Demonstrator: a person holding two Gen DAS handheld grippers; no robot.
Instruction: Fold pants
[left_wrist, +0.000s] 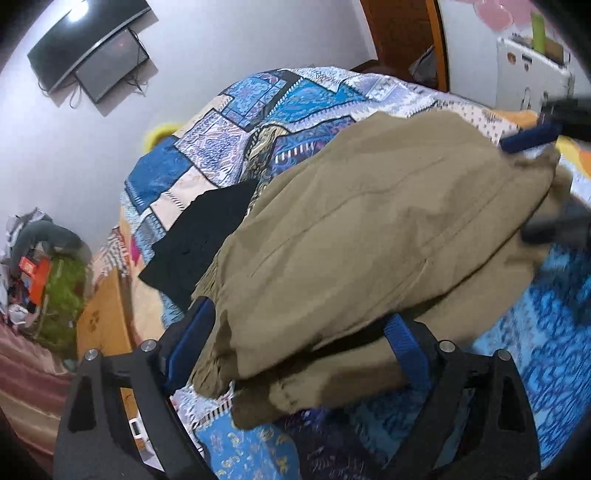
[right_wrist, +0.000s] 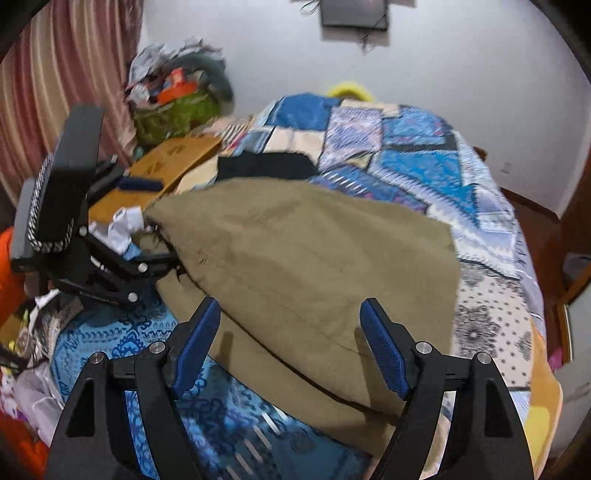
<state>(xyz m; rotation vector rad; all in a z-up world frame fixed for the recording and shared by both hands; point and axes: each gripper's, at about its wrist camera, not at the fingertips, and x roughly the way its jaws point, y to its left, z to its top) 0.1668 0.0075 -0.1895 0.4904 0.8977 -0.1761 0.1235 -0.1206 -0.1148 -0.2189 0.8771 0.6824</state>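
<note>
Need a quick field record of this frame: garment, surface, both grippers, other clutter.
garment: khaki pants, folded over on themselves, lying in a loose layered heap
surface: bed with patchwork bedspread
left gripper: jaws wide, pants edge lies between the fingers, pads not pressing it
right gripper: jaws apart over the near edge of the pants, nothing pinched
other garment: black cloth on the bed beyond the pants, partly under them
clutter: green laundry basket piled with items by the curtain
wall: dark screen mounted above the bed
</note>
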